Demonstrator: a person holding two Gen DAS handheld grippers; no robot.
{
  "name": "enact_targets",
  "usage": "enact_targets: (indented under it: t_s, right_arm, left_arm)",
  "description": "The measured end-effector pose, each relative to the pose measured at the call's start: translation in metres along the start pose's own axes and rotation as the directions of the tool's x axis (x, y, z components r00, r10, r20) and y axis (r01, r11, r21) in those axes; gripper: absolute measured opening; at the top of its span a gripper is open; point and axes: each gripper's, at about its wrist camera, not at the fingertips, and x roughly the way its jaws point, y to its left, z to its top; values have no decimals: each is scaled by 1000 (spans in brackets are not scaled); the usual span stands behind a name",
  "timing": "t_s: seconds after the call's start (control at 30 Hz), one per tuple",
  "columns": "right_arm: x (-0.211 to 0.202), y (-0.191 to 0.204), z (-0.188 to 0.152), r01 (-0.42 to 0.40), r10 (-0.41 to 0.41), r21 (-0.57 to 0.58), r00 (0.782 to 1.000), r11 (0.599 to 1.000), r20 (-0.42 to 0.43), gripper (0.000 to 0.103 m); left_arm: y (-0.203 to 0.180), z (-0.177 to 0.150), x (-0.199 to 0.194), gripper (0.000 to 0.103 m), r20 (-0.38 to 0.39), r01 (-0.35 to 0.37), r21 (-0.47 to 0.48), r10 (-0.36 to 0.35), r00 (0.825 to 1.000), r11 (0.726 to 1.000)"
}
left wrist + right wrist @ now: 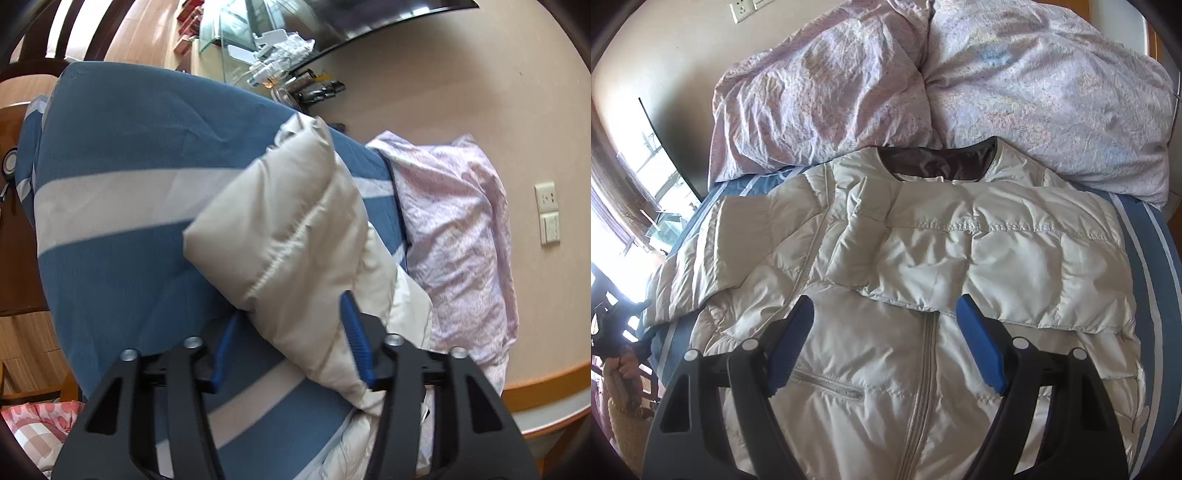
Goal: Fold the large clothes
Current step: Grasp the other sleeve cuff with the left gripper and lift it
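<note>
Lying front-up on a blue bed sheet with white stripes (1156, 258), a cream quilted down jacket (886, 369) is seen in the right wrist view, its dark-lined collar (938, 162) turned toward a rumpled pale pink floral duvet (1034, 92) heaped at the far side of the bed. The zip (925, 354) is closed down the middle of the front, and a small zipped pocket (827, 386) is seen beside it. One sleeve (997, 266) is folded across the chest, its cuff end reaching past the zip line; the other sleeve (701, 266) is spread out sideways over the sheet.

The right tongs (884, 343) are held above the jacket front with the blue pads (982, 350) standing wide apart; nothing is caught between them, and no contact with the fabric can be made out.

In the left wrist view the spread-out sleeve (288, 236) is seen between the blue pads (356, 339) of the left tongs (291, 347). The jaws are partly closed around the puffy sleeve; the pad on the right is laid against the fabric, while the other pad (225, 347) is seen just beside it, and whether the sleeve is truly clamped cannot be told. The cuff end is raised off the striped sheet (129, 166) and is slightly blurred. The pink duvet (461, 229) is seen to its right, against a beige wall carrying a socket and switch plate (547, 212). A cluttered glass-topped worktop (236, 40) is seen beyond the bed.
</note>
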Motion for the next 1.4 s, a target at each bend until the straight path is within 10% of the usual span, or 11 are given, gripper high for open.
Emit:
enact_targets:
  t_s: [0.13, 0.57, 0.83, 1.03, 1.2, 1.4]
  right_arm:
    - [-7, -7, -3, 4, -4, 10, 1000, 1000, 14, 79]
    - [-41, -49, -8, 26, -32, 66, 995, 997, 97, 80]
    - [-54, -84, -12, 48, -64, 131, 990, 990, 126, 80]
    - [-60, -104, -20, 67, -90, 167, 987, 984, 132, 80]
    - [-61, -124, -23, 82, -110, 206, 986, 975, 125, 80]
    - [-56, -133, -25, 85, -113, 222, 987, 971, 116, 80]
  left_arm:
    - [2, 10, 1, 11, 15, -3, -22, 3, 1000, 1000]
    - [-142, -5, -55, 7, 102, 177, 306, -216, 971, 936]
    - [-253, -106, -57, 7, -159, 420, 524, -400, 903, 741]
    - [-295, -199, -15, 7, -426, 568, 544, -380, 821, 618]
    - [-306, -253, 20, 7, -551, 607, 544, -300, 779, 579]
    - [-305, -301, 55, 8, -593, 582, 594, -187, 783, 555]
